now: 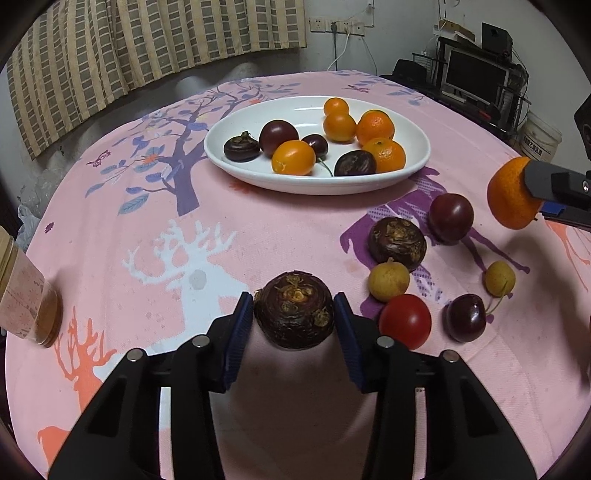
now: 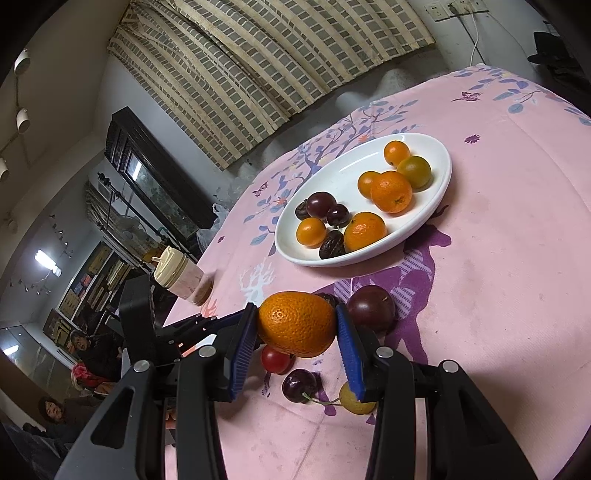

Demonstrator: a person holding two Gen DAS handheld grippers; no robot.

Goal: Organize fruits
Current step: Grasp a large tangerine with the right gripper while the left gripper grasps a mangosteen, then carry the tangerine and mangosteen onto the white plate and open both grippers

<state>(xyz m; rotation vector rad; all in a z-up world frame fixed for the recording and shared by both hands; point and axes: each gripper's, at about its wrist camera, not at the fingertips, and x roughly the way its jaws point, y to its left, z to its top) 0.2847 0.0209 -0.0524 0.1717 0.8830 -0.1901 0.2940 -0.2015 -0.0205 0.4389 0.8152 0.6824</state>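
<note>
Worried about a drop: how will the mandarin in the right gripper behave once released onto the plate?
The mandarin looks round and firm, so it will likely roll. The white plate is shallow and crowded, so it may nudge neighbours. Its pebbled peel probably grips the right gripper pads well.

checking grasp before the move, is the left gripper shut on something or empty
Shut on a water chestnut: the left gripper has both blue pads pressed against its sides.

Behind the tabletop's [image 1: 155, 236] far edge hangs a checked beige curtain [image 1: 110, 48] against a white wall with power sockets [image 1: 336, 25]. Past the far right corner a dark shelf holds a monitor [image 1: 474, 75]. Off the left edge stand a dark cabinet [image 2: 155, 173] and lit bookshelves [image 2: 88, 280].
</note>
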